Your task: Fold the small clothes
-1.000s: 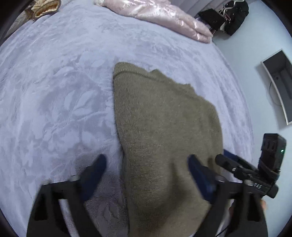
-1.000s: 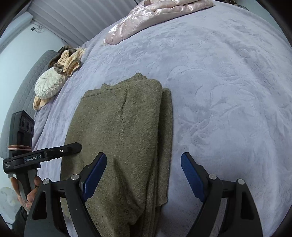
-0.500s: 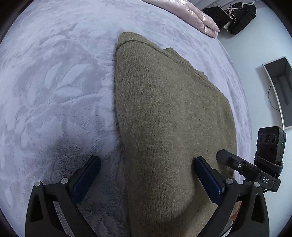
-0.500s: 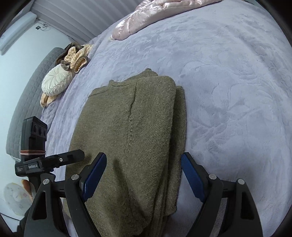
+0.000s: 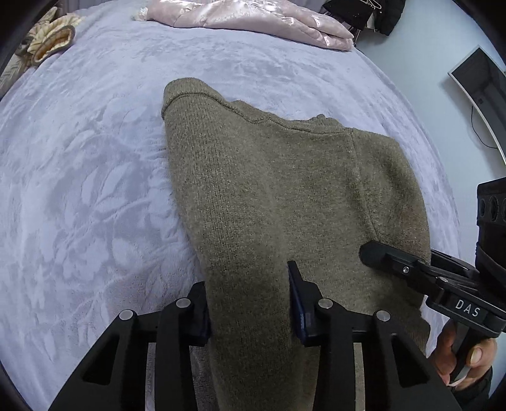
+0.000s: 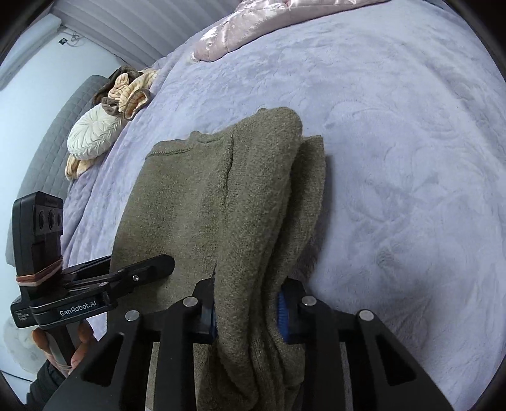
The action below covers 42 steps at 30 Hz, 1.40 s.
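An olive-green knitted sweater (image 5: 284, 189) lies partly folded on the lilac bedspread (image 5: 79, 189), collar at the far end. It also shows in the right wrist view (image 6: 205, 202), with its right side folded over in layers. My left gripper (image 5: 249, 303) is shut on the sweater's near left edge. My right gripper (image 6: 248, 311) is shut on the bunched near right edge. Each gripper appears in the other's view: the right one (image 5: 411, 268) and the left one (image 6: 126, 278), both at the sweater's near hem.
A pink satin quilt (image 5: 253, 19) lies at the far end of the bed. A white round cushion (image 6: 93, 132) and beige ruffled fabric (image 6: 129, 91) sit at the head, left. A grey quilted headboard (image 6: 47, 158) and a wall monitor (image 5: 480, 91) flank the bed.
Both grippers were open, straddling the sweater's near edges. They have since closed onto the fabric, bunching it between the fingers.
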Tool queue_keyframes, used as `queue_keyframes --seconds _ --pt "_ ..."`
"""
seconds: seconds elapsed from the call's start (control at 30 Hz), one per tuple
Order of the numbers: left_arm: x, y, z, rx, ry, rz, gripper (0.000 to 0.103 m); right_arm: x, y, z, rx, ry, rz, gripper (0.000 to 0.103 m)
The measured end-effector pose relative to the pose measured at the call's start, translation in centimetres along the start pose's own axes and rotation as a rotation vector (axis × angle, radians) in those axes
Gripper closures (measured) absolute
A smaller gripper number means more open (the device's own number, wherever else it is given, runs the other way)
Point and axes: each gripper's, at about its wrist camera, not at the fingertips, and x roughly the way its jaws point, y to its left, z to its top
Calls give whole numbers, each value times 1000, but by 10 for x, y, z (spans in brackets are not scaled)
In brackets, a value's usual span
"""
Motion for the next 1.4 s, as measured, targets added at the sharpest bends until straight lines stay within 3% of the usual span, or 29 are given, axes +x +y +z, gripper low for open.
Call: queue_keyframes --seconds 0.57,0.87,1.4 --pt "-63 -30 -25 63 -19 54 68 -65 74 -29 -82 -73 -81 75" --pt "-103 -29 -57 82 -48 23 68 -101 106 -57 -121 -122 -75 75" --pt "-136 -31 -129 110 1 40 68 -125 136 -122 -129 -73 -30 75"
